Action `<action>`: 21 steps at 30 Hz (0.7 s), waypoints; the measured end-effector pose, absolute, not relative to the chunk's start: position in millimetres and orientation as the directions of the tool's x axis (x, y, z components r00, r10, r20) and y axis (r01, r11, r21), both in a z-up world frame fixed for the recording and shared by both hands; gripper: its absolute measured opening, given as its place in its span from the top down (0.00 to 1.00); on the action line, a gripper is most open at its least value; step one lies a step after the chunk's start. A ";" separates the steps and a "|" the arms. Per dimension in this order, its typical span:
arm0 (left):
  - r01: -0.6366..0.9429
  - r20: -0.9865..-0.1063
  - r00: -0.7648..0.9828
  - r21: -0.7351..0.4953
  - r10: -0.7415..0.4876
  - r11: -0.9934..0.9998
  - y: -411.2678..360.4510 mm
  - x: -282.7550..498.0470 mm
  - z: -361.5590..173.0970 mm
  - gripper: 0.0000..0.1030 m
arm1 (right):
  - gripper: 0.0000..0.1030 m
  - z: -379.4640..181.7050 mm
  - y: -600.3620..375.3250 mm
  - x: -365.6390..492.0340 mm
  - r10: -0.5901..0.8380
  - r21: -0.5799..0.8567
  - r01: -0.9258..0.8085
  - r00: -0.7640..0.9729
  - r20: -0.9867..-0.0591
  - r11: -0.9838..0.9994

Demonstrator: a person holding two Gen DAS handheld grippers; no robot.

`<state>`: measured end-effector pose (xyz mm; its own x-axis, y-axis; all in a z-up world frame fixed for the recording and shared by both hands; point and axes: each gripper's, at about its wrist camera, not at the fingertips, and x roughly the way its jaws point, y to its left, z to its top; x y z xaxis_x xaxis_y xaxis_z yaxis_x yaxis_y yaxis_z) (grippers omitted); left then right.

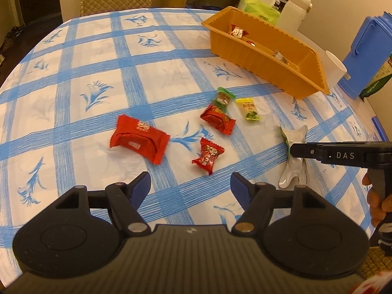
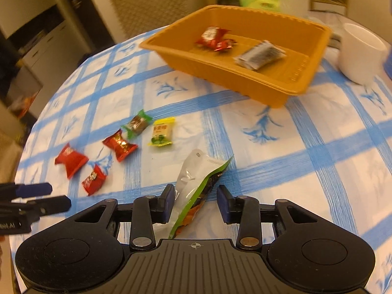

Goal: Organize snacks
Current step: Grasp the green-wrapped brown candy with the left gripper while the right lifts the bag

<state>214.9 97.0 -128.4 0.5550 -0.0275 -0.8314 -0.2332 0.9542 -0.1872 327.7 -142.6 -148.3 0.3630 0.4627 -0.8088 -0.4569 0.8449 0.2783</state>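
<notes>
Up top, the orange tray (image 2: 264,90) holds two red candies (image 2: 214,38) and a grey packet (image 2: 261,55); loose sweets (image 2: 120,144) lie left. The left gripper (image 1: 189,183) has its jaws released; the right gripper (image 2: 196,201) has jaws around a silver-green pouch (image 2: 196,181), grip unclear.

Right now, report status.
Left gripper open, empty. Right gripper around a snack pouch, pads not pressing. Five candies loose; tray path clear.

Both wrist views angled down, near table (image 1: 73,78); share orange tray (image 2: 220,78).
</notes>
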 end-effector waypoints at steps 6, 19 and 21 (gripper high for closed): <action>-0.200 -0.830 0.557 -0.168 -0.028 0.965 91.1 225.6 -126.9 0.33 | 0.61 -152.0 -132.7 320.3 0.453 0.284 -0.425 0.376 -0.809 0.859; -0.032 -0.804 0.586 -0.147 -0.101 0.989 85.2 265.2 -124.5 0.43 | 0.78 -146.7 -145.7 323.5 0.478 0.297 -0.426 0.421 -0.771 0.854; -0.003 -0.804 0.584 -0.136 -0.109 0.991 84.4 275.4 -126.5 0.44 | 0.78 -144.9 -153.6 326.3 0.472 0.303 -0.403 0.432 -0.769 0.863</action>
